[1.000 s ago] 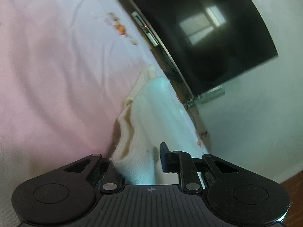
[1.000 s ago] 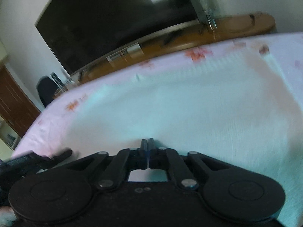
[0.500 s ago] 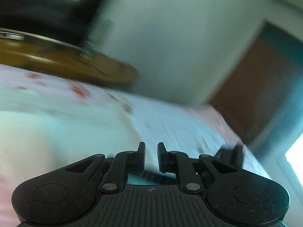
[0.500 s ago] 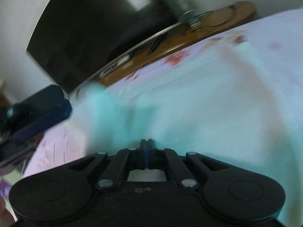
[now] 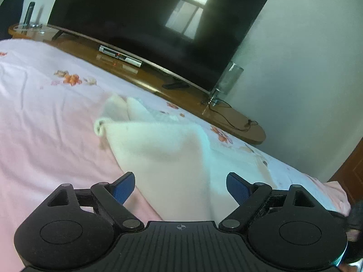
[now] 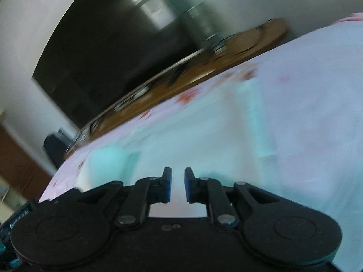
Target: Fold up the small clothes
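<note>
Both sets of jaws are opening with nothing between them, the left gripper (image 5: 180, 187) wide and the right gripper (image 6: 177, 184) barely parted, apparently to leave the white garment (image 5: 158, 149) folded on the pink bedsheet (image 5: 45, 117).

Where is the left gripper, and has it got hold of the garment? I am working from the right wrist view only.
Observer: The left gripper holds nothing. Its jaws are opening, wide apart, above the white garment.
Operator: How does that garment lie?
Observer: It lies folded over on the pink sheet, with a small rolled corner poking out at its far left.
Operator: My picture is smeared. What sits below the television?
Observer: A slim silver box on the wooden stand.
</note>
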`<state>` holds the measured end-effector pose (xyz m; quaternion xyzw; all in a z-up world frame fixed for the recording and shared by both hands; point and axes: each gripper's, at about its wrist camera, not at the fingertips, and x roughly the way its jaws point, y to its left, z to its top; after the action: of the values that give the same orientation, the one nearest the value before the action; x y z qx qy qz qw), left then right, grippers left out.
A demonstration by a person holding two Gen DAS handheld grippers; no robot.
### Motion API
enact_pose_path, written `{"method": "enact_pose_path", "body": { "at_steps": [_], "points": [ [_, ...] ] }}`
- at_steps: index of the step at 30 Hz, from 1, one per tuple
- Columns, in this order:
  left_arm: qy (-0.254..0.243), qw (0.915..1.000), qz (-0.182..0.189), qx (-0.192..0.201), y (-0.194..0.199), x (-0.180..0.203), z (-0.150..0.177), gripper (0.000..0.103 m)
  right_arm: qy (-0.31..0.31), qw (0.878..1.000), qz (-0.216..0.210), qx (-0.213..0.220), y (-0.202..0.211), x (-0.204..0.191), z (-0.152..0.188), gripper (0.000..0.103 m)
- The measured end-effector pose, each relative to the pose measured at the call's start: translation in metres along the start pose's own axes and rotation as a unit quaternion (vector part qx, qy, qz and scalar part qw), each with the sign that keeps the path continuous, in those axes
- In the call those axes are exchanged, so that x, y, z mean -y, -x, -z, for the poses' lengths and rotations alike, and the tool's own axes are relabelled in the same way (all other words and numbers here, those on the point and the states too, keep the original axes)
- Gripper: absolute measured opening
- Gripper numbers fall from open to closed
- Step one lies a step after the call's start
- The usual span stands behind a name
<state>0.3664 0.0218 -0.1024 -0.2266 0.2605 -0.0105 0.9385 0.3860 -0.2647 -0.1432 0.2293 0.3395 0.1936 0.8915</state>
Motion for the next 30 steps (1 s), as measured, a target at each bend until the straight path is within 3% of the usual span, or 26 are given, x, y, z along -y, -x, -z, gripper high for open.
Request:
{"method": "enact_pose_path", "body": {
  "at_steps": [3, 7, 9, 10, 11, 14, 20, 21, 24, 26, 27, 28, 30],
  "points": [
    [0.008, 0.9999, -0.004, -0.010, -0.003, -0.009, -0.012, 0.087, -0.007, 0.999, -0.017, -0.027, -0.035, -0.019, 0.003, 0.012],
    [0.020, 0.9998, -0.001, -0.010, 0.000, -0.020, -0.013, 0.087, 0.037, 0.997, -0.050, -0.043, -0.059, -0.054, 0.010, 0.011],
    [0.042, 0.9990, 0.000, -0.016, 0.001, -0.034, -0.011, 0.087, 0.083, 0.987, -0.132, -0.049, -0.059, -0.078, 0.016, 0.006],
    [0.051, 0.9985, -0.007, -0.021, 0.002, -0.041, -0.007, 0.087, 0.122, 0.981, -0.144, -0.051, -0.056, -0.091, 0.020, 0.006],
    [0.062, 0.9977, -0.009, -0.024, 0.000, -0.048, -0.003, 0.087, 0.141, 0.979, -0.142, -0.045, -0.053, -0.097, 0.021, 0.006],
    [0.097, 0.9946, -0.010, -0.034, -0.007, -0.064, 0.012, 0.087, 0.115, 0.987, -0.109, -0.028, -0.048, -0.082, 0.016, 0.007],
    [0.167, 0.9859, 0.000, -0.002, -0.015, -0.084, 0.027, 0.087, 0.096, 0.994, -0.040, -0.016, -0.049, -0.050, 0.010, 0.007],
    [0.176, 0.9844, 0.001, 0.006, -0.015, -0.086, 0.029, 0.075, 0.089, 0.996, -0.030, -0.008, -0.047, -0.046, 0.009, 0.007],
    [0.191, 0.9813, -0.006, -0.022, -0.032, -0.092, 0.031, 0.006, 0.080, 0.997, -0.007, 0.002, -0.046, -0.041, 0.008, 0.007],
    [0.192, 0.9814, 0.006, -0.005, -0.032, -0.091, 0.027, 0.006, 0.084, 0.996, 0.005, -0.008, -0.054, -0.040, 0.008, 0.007],
    [0.157, 0.9874, 0.016, 0.007, -0.027, -0.081, 0.019, 0.006, 0.090, 0.996, 0.021, -0.019, -0.059, -0.039, 0.010, 0.000],
    [0.107, 0.9935, 0.034, 0.020, -0.021, -0.062, 0.010, 0.006, 0.094, 0.995, 0.024, -0.020, -0.058, -0.039, 0.012, 0.000],
    [0.039, 0.9960, 0.077, 0.024, -0.017, -0.025, -0.006, 0.006, 0.088, 0.996, 0.021, -0.020, -0.063, -0.038, 0.014, 0.000]
  ]
}}
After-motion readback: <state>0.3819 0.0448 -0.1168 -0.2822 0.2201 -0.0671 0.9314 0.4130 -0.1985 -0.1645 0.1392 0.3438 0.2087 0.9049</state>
